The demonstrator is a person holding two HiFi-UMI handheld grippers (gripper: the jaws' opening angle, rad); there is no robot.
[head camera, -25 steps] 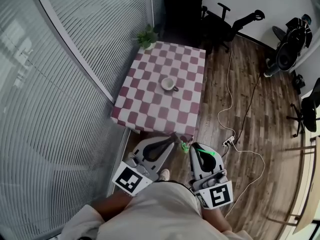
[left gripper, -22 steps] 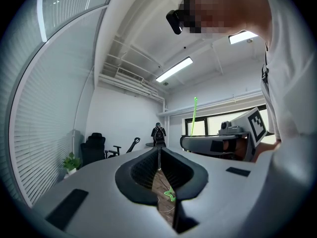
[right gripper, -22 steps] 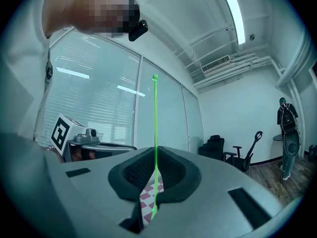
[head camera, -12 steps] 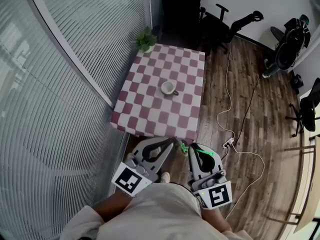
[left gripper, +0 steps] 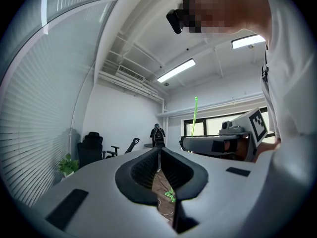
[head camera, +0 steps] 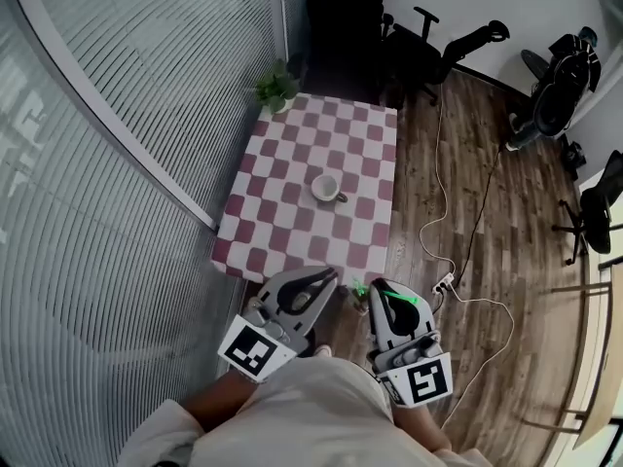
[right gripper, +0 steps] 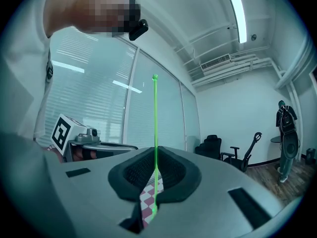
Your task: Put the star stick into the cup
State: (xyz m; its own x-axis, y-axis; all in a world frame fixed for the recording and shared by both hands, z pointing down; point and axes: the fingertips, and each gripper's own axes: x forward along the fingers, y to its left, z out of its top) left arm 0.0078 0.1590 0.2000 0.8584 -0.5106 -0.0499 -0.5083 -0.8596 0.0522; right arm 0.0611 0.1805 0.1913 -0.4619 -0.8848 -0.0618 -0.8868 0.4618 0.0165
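A white cup (head camera: 326,188) stands mid-table on the red-and-white checked cloth (head camera: 282,217). My right gripper (head camera: 375,286) hovers off the table's near edge, shut on the thin green star stick (right gripper: 155,118). In the right gripper view the stick rises straight up from between the pads. Its star end (head camera: 358,288) pokes out beside the fingertips and also shows in the left gripper view as a green star (left gripper: 170,196). My left gripper (head camera: 335,278) hangs beside it on the left, shut with nothing in it (left gripper: 159,155).
A potted plant (head camera: 274,88) stands at the table's far left corner, by the blinds-covered glass wall (head camera: 117,163). Office chairs (head camera: 428,42) are beyond the table. A white cable and power strip (head camera: 443,280) lie on the wooden floor to the right.
The table and cup have slid a little lower in the head view, nearer both grippers. Both grippers keep the same pose, and the stick stays in the right one.
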